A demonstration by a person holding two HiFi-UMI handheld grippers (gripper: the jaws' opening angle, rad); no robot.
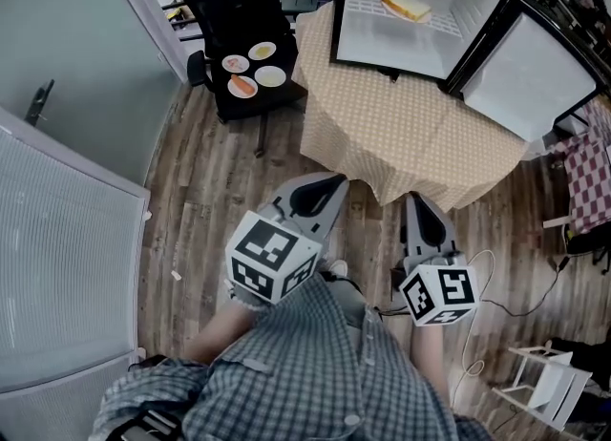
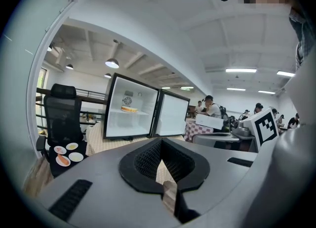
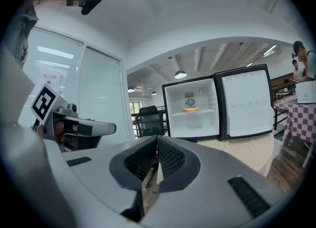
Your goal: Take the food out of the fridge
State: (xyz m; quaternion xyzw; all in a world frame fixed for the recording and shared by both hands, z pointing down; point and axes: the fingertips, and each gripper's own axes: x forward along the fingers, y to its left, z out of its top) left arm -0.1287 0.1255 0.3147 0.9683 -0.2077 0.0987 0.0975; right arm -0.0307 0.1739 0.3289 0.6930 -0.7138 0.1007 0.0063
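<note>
A round counter draped in a beige checked cloth is standing ahead of the person, at about twelve o'clock. One small black-framed fridge with a white interior is sitting on its far side, its door swung wide toward two o'clock. One black office chair is waiting at eleven o'clock, beside the counter.

The two hand-held grippers are hovering over the wooden floor, well apart from the fridge. The left hand-held gripper is pointing toward the counter's near edge with its jaw tips meeting and nothing between them. The right hand-held gripper is likewise pinched together and empty.

Four small round plates are lying on the chair seat, at least two already carrying something.

One pale yellow slice of food is resting on the fridge's upper wire shelf, toward the back.

The approach seems to be the step in hand. The next move probably calls for reaching across the counter, spreading one pair of jaws and closing gently on the slice, which looks soft.
</note>
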